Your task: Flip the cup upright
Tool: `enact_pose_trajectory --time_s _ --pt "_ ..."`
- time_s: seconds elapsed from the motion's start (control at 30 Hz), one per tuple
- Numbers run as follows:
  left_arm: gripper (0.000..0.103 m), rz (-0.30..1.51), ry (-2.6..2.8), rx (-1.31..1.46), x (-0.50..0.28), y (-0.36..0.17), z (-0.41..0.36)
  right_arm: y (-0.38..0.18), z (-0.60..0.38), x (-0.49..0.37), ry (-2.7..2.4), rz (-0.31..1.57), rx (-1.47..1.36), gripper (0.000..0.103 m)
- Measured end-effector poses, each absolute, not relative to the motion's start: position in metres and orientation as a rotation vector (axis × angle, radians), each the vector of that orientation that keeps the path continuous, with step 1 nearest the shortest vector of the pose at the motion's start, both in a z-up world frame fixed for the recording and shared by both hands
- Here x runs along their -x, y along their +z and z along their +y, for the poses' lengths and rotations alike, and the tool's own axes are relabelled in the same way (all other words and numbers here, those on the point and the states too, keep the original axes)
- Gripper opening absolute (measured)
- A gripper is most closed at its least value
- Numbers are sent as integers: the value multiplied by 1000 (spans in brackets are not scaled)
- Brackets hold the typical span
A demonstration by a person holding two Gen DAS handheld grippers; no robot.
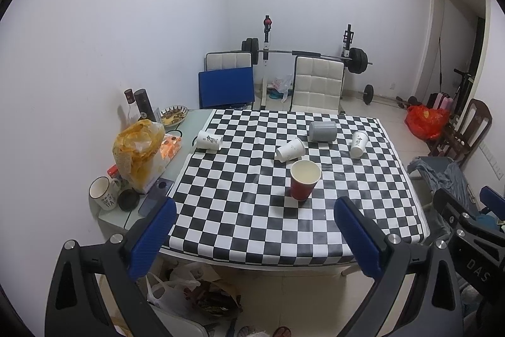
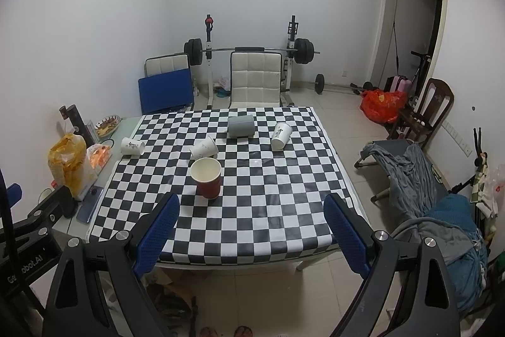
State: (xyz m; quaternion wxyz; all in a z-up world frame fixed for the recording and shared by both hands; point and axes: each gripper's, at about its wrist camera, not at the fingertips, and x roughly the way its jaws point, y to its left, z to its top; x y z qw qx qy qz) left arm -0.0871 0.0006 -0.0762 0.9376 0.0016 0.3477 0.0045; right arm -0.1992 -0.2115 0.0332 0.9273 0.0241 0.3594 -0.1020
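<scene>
Left gripper (image 1: 254, 234) and right gripper (image 2: 252, 229): both with jaws spread wide, empty, held above the near edge of the checkered tablecloth (image 2: 268, 210). Red cup (image 2: 206, 177): upright near the cloth's middle. Beyond it, lying on their sides: three white paper cups (image 2: 204, 148) (image 2: 132, 146) (image 2: 281, 135) and a grey cup (image 2: 241, 126)

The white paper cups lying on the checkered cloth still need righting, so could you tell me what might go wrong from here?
The middle white paper cup lies just behind the upright red paper cup; reaching over could topple the red one. The right-hand white paper cup lies near the cloth's right edge and might roll off if nudged. The grey cylindrical cup looks wide, so the open right gripper may slip.
</scene>
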Motion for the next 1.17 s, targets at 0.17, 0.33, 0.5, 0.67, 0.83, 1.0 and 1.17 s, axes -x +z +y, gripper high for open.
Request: enact_pose_trajectory --time_s 0.17,0.33,0.5,0.67,0.83,1.0,1.17 --pt "102 711 6 1 88 -75 0 35 -209 201 -205 735 -46 94" --pt "102 709 8 6 93 -73 -4 35 -209 202 -205 735 -46 94" --pt "102 708 7 9 95 -73 -4 36 -208 206 -200 733 -44 94" --pt "102 705 12 11 96 -71 -5 36 -206 207 -202 732 -44 94" --pt "102 703 16 13 97 -70 -5 36 -206 208 -202 733 -46 94" --pt "102 707 17 12 98 -70 -6 36 -205 208 -198 734 -48 94" --pt "102 700 35 17 97 -68 0 36 -203 209 -195 733 -48 94"
